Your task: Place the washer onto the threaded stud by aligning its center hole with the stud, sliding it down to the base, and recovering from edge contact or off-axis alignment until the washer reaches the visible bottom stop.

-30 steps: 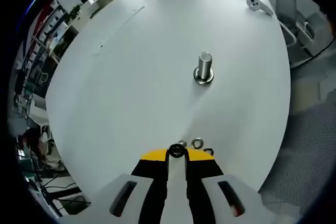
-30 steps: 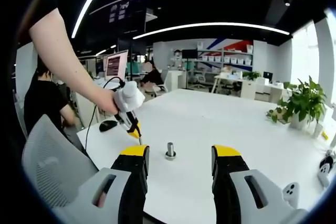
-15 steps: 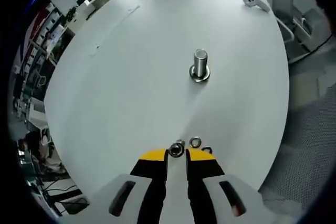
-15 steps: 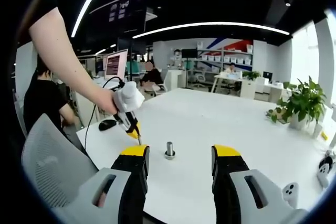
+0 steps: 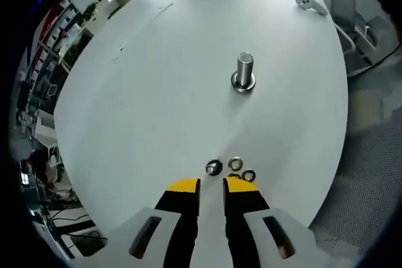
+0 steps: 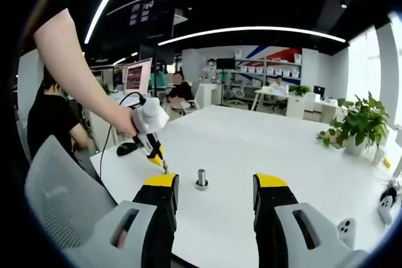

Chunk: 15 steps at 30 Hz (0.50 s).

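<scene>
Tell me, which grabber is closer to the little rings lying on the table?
Left. The left gripper hangs just short of the washers, jaws nearly shut and empty. The right gripper is open, facing the stud, farther away.

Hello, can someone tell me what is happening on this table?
A person holds a gripper in each hand over a white table. The left gripper hangs just short of some loose washers, gripping none. The threaded stud stands upright farther off. The right gripper is open and holds nothing.
</scene>
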### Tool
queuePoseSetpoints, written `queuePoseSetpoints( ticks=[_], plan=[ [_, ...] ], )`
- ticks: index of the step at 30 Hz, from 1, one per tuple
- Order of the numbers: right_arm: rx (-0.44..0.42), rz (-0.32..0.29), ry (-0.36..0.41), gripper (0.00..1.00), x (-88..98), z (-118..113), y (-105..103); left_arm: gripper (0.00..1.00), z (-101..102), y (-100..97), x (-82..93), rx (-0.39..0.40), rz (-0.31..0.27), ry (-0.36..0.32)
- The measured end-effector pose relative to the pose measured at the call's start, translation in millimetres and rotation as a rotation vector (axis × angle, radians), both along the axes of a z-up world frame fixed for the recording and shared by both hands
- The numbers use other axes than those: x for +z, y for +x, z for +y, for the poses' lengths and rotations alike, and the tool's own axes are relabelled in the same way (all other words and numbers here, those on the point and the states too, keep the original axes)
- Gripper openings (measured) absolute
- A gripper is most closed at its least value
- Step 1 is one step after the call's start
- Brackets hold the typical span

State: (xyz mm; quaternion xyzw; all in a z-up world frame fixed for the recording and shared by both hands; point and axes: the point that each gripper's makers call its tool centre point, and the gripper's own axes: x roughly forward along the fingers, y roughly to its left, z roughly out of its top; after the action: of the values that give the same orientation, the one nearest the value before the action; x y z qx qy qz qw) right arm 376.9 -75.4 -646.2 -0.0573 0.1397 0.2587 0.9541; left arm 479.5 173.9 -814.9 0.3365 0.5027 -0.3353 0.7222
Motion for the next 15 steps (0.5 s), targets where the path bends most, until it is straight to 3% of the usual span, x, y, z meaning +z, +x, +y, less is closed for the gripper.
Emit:
queuePoseSetpoints(
  ticks=[8,15],
  plan=[
    [0.004,-0.001,-0.006,0.49,-0.6,1,0,0.12,6,-10.0,-12.8,0.050,0.029,-0.014],
    [0.005,0.002,-0.011,0.49,-1.5,1,0,0.12,7,-16.2,-25.3,0.210,0.051,-0.089]
  ],
)
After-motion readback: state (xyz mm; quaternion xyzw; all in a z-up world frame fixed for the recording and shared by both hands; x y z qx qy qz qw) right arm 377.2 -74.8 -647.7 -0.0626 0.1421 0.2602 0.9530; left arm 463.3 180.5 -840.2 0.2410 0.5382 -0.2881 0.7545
